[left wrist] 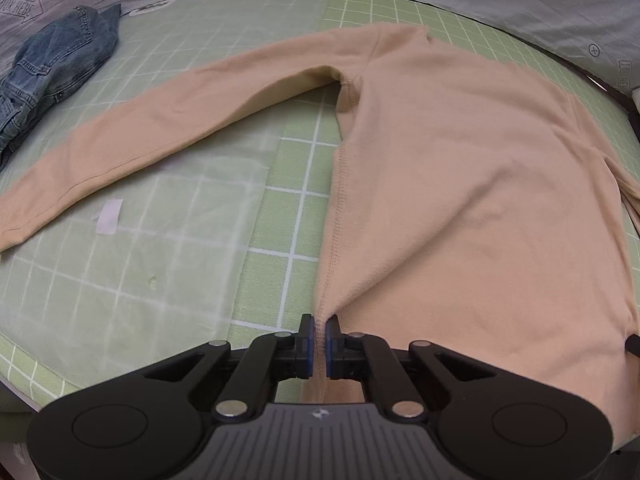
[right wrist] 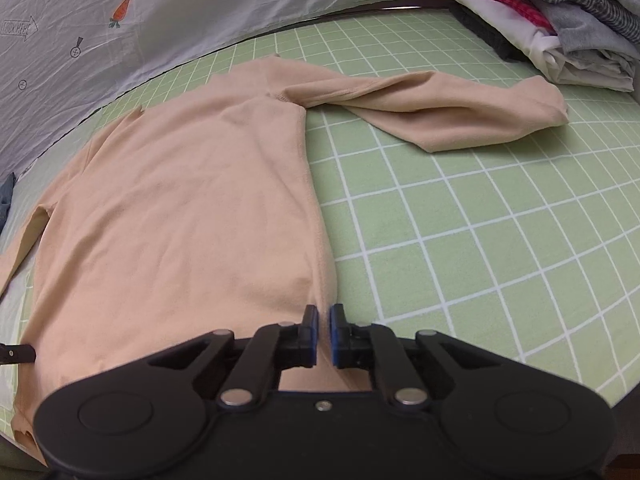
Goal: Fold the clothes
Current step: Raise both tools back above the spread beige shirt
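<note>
**Both grippers pinching the shirt hem**

I see the tan shirt [left wrist: 460, 168] spread flat on the green grid sheet [right wrist: 480, 240]. My left gripper [left wrist: 319, 336] is clamped on its left hem corner, my right gripper [right wrist: 324, 326] on the right one. Jeans [left wrist: 52, 64] lie far left, folded clothes [right wrist: 560, 20] far right.

Each camera sat low behind its own gripper, looking steeply down and forward, very close to the cloth. The left one [left wrist: 318, 336] and the right one [right wrist: 324, 330] both saw the peach shirt [left wrist: 460, 184] on the green bed [right wrist: 480, 240].
</note>
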Demonstrator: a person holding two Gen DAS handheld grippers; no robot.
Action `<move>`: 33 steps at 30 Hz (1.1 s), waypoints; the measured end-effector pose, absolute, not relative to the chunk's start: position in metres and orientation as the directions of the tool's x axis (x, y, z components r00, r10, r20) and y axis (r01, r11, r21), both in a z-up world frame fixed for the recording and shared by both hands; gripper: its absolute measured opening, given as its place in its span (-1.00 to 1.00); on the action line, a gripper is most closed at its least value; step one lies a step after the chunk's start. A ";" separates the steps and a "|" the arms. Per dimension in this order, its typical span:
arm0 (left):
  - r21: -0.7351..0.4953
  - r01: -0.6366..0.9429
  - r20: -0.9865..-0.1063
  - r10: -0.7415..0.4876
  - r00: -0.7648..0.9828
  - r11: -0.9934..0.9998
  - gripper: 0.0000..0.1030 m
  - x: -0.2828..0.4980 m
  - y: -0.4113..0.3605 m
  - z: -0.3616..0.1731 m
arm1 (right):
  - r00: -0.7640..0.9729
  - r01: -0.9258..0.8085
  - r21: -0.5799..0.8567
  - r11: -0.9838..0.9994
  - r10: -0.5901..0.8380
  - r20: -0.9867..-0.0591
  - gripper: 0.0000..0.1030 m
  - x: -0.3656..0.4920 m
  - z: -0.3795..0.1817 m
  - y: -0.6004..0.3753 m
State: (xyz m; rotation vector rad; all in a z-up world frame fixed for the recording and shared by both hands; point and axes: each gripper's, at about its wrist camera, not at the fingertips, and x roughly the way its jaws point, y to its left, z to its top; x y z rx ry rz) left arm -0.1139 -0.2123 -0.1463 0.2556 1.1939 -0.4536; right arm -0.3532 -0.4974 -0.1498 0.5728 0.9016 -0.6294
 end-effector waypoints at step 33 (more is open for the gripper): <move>0.135 0.545 -0.960 -0.026 0.278 0.828 0.55 -0.166 -0.147 -0.148 | 0.427 0.658 0.044 0.752 -0.324 -0.844 0.16 -0.337 -0.152 -0.457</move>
